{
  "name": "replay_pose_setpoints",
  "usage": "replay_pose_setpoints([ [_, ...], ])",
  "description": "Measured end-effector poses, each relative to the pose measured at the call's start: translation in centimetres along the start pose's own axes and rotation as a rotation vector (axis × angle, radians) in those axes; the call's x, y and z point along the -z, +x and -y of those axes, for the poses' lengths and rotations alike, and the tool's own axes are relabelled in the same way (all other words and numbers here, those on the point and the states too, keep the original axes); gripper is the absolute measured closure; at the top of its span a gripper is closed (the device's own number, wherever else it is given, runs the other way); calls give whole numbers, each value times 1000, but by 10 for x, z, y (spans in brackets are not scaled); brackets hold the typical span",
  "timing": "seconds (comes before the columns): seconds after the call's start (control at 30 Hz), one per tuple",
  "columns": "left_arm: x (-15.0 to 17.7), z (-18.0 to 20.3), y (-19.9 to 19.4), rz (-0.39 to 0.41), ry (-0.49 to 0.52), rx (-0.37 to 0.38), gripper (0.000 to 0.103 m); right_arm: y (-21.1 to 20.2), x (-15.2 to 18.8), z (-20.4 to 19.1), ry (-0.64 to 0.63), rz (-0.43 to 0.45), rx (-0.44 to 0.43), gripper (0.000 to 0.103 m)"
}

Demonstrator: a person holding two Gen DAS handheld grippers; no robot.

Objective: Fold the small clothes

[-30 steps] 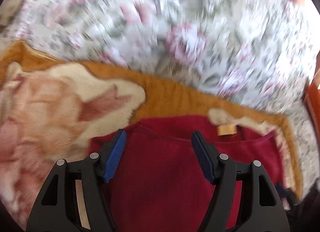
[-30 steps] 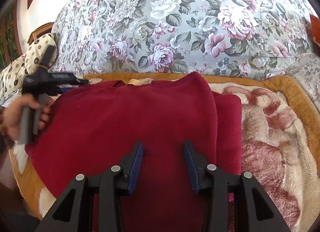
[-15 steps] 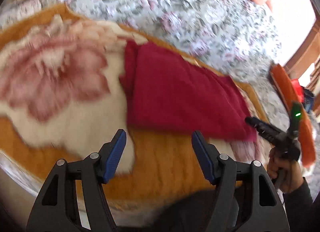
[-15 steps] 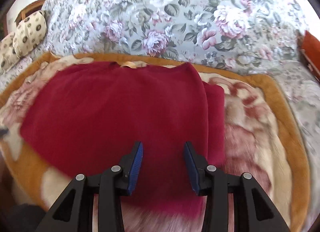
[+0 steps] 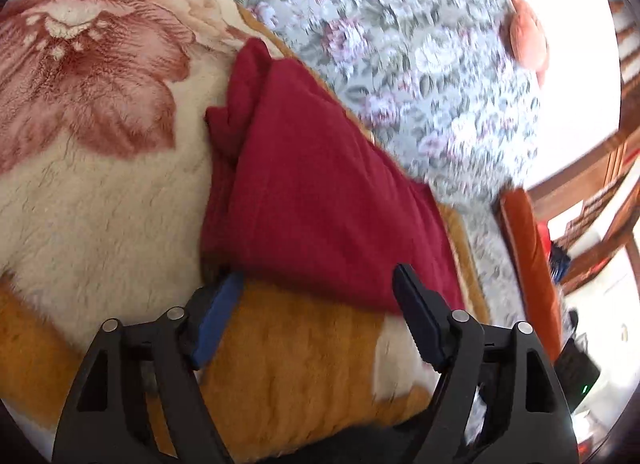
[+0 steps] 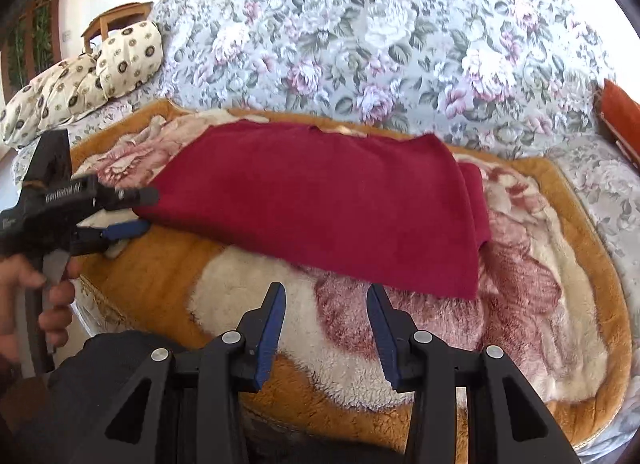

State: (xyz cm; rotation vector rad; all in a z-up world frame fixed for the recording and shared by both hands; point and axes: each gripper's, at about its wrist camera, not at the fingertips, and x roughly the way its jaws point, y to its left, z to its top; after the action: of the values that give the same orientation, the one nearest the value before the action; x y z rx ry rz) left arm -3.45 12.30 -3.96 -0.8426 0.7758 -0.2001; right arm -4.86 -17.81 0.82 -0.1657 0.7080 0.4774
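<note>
- The red garment [image 6: 320,200] lies folded flat on a fleece blanket [image 6: 532,304] with an orange border and big rose pattern, spread over a bed with a floral cover [image 6: 400,44].
- The left hand-held gripper [image 5: 318,284] sits at the garment's near edge. Its jaws stand wide apart and have just been opening; the garment's hem lies between the fingertips, but the pads do not press on it.
- In the right wrist view, that same hand-held gripper comes in from the left, held by a hand [image 6: 36,296], its tips at the garment's left corner.
- The right hand-held gripper [image 6: 326,296] hovers over the blanket just short of the garment's near edge, jaws partly apart with nothing between them.
- A spotted pillow [image 6: 88,76] lies far off to its left.
</note>
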Motion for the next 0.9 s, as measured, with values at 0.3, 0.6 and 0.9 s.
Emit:
replay_pose_setpoints([
  [0.3, -24, -13, -2, 108, -189, 90, 25, 2, -1, 11, 38, -12, -31, 63],
  [0.6, -27, -20, -9, 117, -230, 65, 25, 12, -2, 16, 52, -30, -49, 62],
  [0.9, -23, -19, -5, 125, -196, 32, 56, 14, -1, 19, 65, -37, -60, 62],
])
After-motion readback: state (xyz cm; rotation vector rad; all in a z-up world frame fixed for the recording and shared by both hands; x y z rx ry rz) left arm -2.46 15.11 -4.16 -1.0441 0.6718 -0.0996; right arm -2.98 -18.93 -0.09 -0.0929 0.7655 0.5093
